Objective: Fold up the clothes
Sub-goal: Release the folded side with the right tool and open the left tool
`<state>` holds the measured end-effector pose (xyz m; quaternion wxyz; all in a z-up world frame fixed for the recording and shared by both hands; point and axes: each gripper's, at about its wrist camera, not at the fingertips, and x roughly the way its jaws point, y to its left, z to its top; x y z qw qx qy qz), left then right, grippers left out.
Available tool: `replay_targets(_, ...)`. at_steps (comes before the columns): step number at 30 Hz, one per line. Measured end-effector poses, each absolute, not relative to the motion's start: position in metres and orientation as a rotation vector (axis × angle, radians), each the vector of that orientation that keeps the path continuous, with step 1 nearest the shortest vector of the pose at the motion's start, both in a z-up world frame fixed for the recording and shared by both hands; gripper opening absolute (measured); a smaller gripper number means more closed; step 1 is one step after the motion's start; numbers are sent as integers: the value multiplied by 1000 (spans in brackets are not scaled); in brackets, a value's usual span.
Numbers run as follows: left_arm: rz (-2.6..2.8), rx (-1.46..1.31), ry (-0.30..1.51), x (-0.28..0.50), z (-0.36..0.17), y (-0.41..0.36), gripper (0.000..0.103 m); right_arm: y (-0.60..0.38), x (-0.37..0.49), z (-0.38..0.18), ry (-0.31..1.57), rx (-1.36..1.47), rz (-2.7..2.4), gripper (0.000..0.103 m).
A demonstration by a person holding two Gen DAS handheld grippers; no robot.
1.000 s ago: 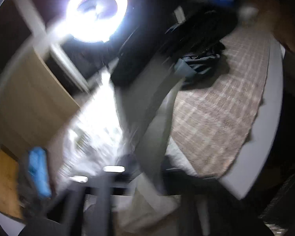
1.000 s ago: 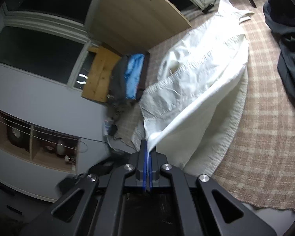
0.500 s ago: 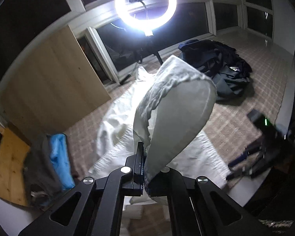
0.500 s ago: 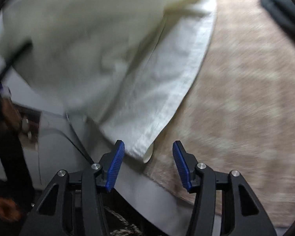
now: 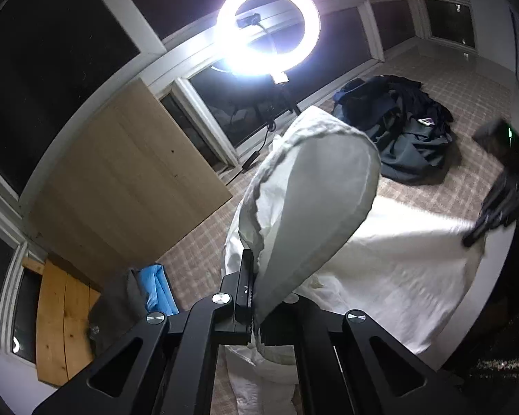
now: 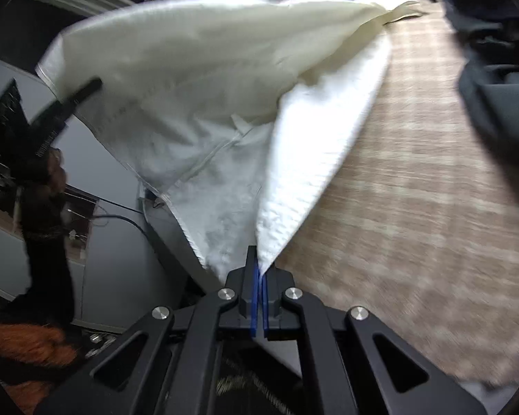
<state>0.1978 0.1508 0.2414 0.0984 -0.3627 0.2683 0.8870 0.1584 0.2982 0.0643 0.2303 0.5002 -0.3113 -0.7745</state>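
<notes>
Checked beige cloth (image 6: 415, 207) over table; ring light (image 5: 268, 27) behind. White garment (image 5: 398, 276): crinkled cotton, stitched hems, lifted off the surface, stretched between both tools. Left gripper (image 5: 254, 297) pinching one edge; right gripper (image 6: 259, 297) jaws pressed on a corner. Dark clothes pile (image 5: 401, 131) beyond.

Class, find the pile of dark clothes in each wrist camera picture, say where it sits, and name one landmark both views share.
Left wrist view: the pile of dark clothes lies upper right, on the checked rug beyond the lifted white garment.
Right wrist view: the same pile is cut off by the top right edge.
Shared landmark: the checked rug.
</notes>
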Motion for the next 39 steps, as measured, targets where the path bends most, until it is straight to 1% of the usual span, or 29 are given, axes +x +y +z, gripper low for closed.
replay_targets(2,2589,-1070,792,205,239,159,2,309,160,53,-920,1411,-2104,1)
replay_targets(5,2503,-1089,826,221,221,180,2,311,157,16,-925,1548,-2136,1)
replay_targets(8,2402,-1133,830,239,193,202,2,311,158,-21,-981,1666,-2083,2)
replay_targets(10,2318,-1178,817,250,168,222,1,312,160,-33,-995,1734,-2033,5)
replay_targets(12,2214,-1232,774,259,137,244,2,318,159,-31,-992,1725,-2018,7)
replay_targets(14,2094,-1299,748,269,103,269,8,331,157,-19,-1016,1661,-2064,16)
replay_targets(15,2035,-1326,745,274,87,282,11,338,155,-14,-1028,1629,-2087,17)
replay_targets(16,1994,-1332,754,281,77,290,11,344,153,-9,-1042,1604,-2113,17)
replay_targets(18,1944,-1342,759,294,68,299,11,358,146,0,-1060,1573,-2177,17)
replay_targets(19,1953,-1339,734,298,72,294,13,360,145,4,-1049,1569,-2206,17)
replay_targets(20,1969,-1341,709,301,77,286,19,360,144,7,-1038,1566,-2219,17)
replay_targets(22,2041,-1367,655,297,87,259,37,366,138,10,-1029,1551,-2223,17)
replay_targets(23,2098,-1392,617,292,91,239,38,364,137,11,-1018,1547,-2223,17)
replay_targets(26,2307,-1499,442,267,98,167,38,343,139,15,-958,1537,-2223,17)
replay_targets(27,2380,-1534,351,255,100,141,42,334,143,15,-921,1530,-2224,17)
replay_targets(28,2446,-1566,249,243,101,115,48,325,145,14,-888,1526,-2221,17)
replay_targets(30,2532,-1612,12,218,98,67,53,306,142,14,-819,1526,-2221,17)
replay_targets(31,2543,-1630,-86,207,94,51,55,296,139,13,-788,1526,-2223,17)
replay_targets(32,2551,-1660,-198,195,88,34,56,288,136,13,-761,1524,-2225,17)
replay_targets(33,2550,-1683,-270,188,83,24,56,279,134,12,-740,1520,-2218,17)
replay_targets(35,2534,-1720,-377,176,71,13,57,262,131,12,-709,1511,-2191,17)
replay_targets(38,2548,-1762,-429,161,52,4,63,237,130,13,-655,1490,-2146,17)
replay_targets(39,2554,-1780,-482,158,45,-3,63,229,131,12,-615,1499,-2139,17)
